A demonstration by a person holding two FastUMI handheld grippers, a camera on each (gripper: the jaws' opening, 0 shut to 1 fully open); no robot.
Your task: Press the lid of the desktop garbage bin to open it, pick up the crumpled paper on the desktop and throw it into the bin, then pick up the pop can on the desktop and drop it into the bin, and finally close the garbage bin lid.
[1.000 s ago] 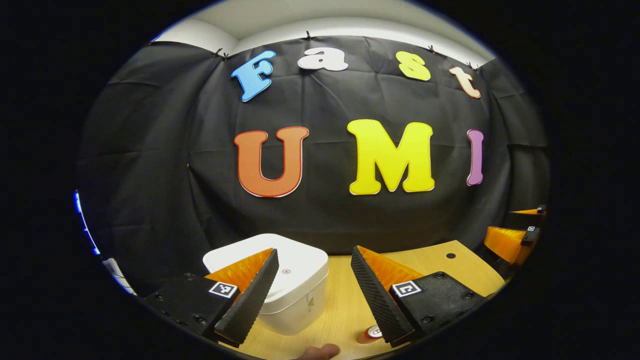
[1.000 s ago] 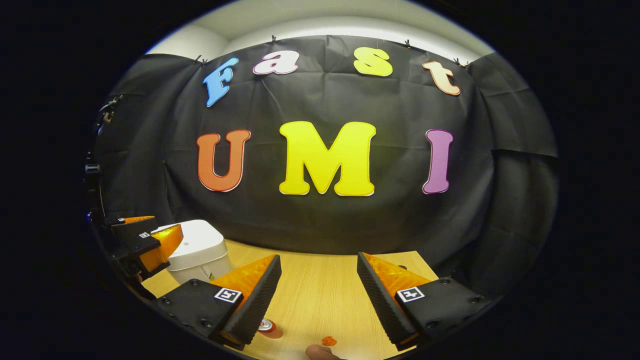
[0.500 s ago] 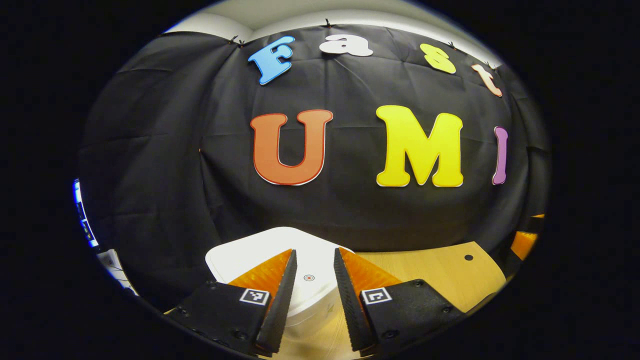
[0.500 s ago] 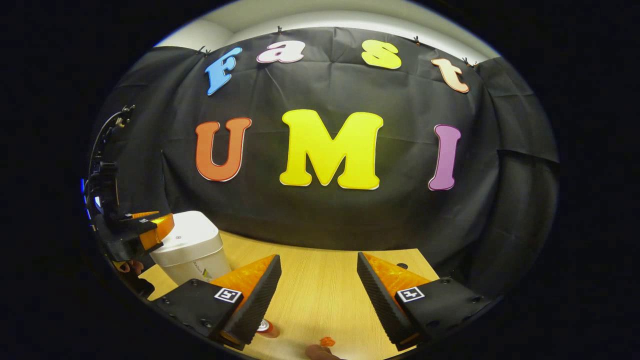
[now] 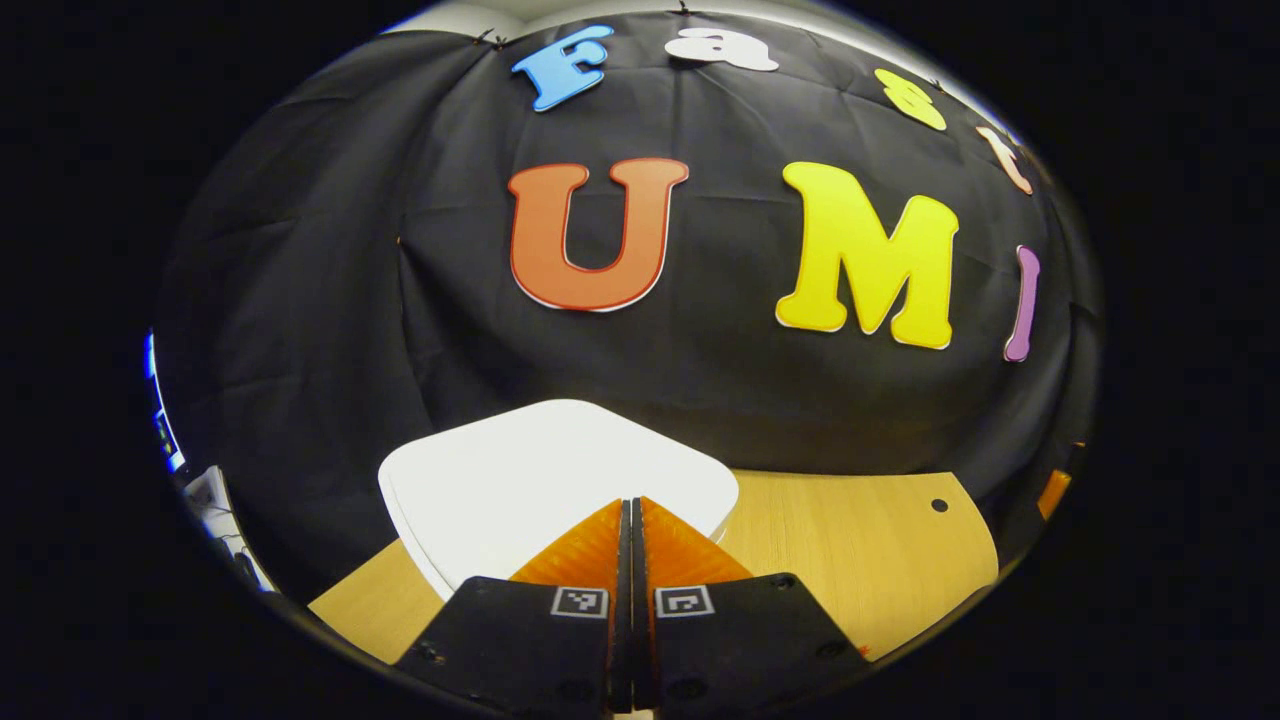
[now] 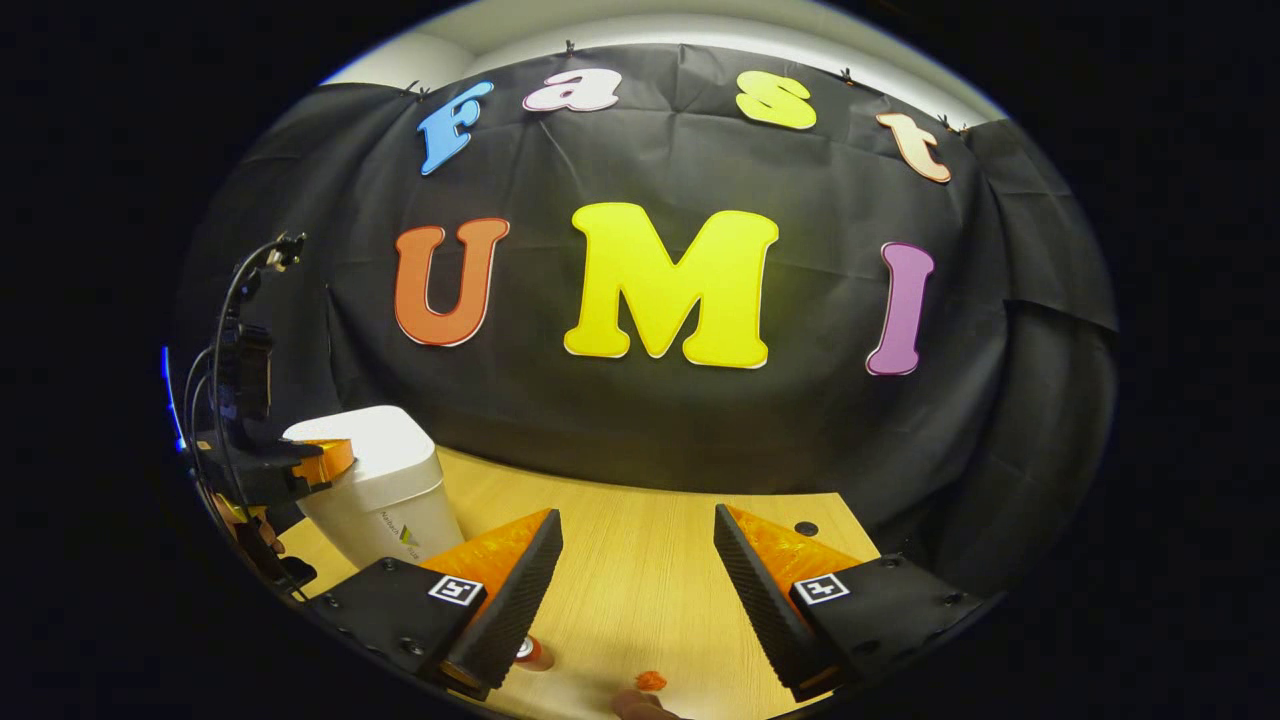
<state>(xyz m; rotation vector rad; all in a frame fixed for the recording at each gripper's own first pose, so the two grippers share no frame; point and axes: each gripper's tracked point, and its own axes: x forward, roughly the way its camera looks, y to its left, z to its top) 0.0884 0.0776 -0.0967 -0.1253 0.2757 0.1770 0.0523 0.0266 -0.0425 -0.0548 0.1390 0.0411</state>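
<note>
While its white lid (image 5: 540,475) lies flat, the bin (image 6: 385,500) stands at the table's (image 6: 640,580) left. Left gripper (image 5: 631,510), fingers pressed together, hovers over the lid. Right gripper (image 6: 637,545) gapes wide, empty.

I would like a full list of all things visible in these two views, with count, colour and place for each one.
garbage bin: one, white, lid down, at the left end of the table near the wall.
table: one, light wood, in front of the black cloth wall.
pop can: one, red with a silver top, on the table by the right gripper's finger.
orange scrap: one, small, on the table at the near edge; too small to identify.
stand with cables: one, black, left of the bin.
left gripper: one, jaws together, tips at the bin lid.
right gripper: one, jaws apart, above the table.
</note>
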